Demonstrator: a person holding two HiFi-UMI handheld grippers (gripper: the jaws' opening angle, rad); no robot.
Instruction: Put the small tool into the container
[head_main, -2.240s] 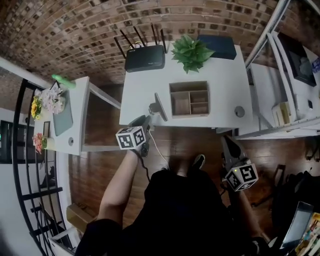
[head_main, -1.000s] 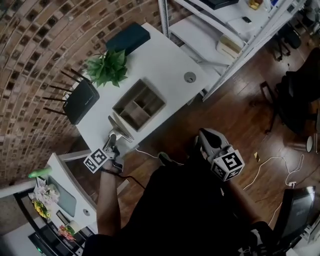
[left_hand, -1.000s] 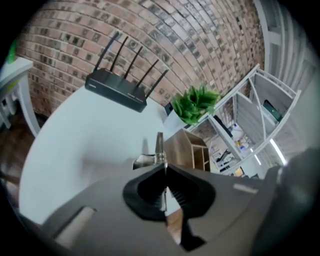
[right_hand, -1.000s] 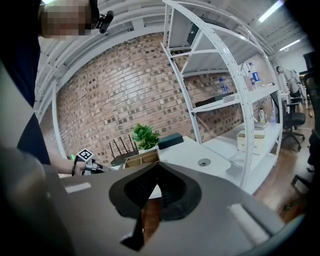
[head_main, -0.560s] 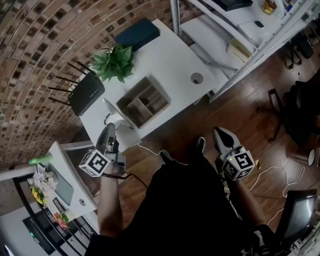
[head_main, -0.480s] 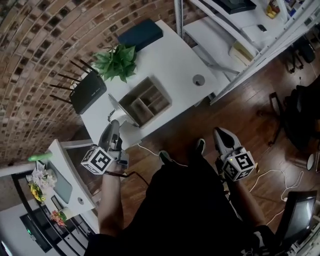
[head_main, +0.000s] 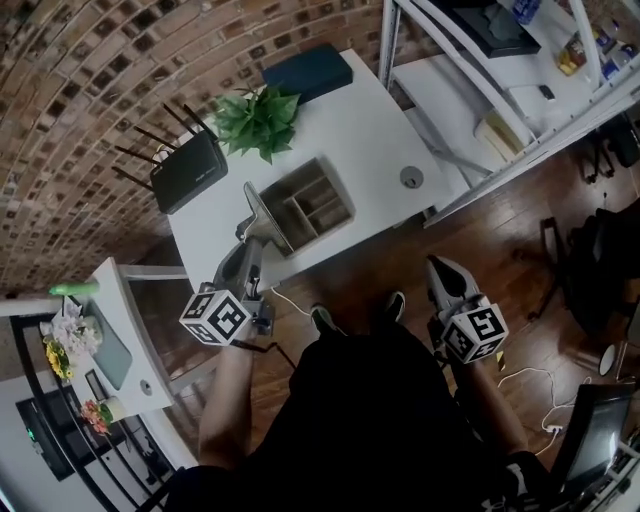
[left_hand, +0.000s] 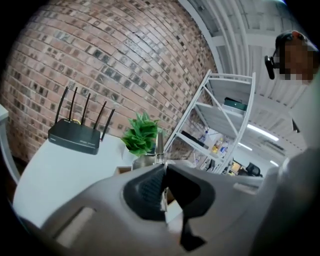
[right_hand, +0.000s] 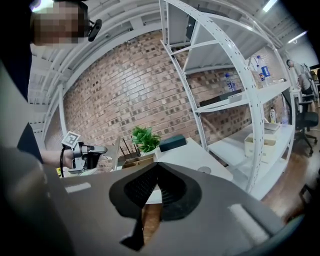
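Now left gripper (head_main: 256, 238) jaws clamp small tool (head_main: 267, 213) near container (head_main: 312, 200) rim.

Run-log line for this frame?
left gripper: shut on small tool, held near container | right gripper: shut, empty, over floor | small tool: not yet in container | container: on white table

Black top (head_main: 370, 420); grey left hand-held gripper (head_main: 257, 236) bears marker cube (head_main: 216, 316).

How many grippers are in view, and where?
2. Left gripper at the desk's front edge, shut on the small tool beside the container; right gripper, shut and empty, over the wooden floor.
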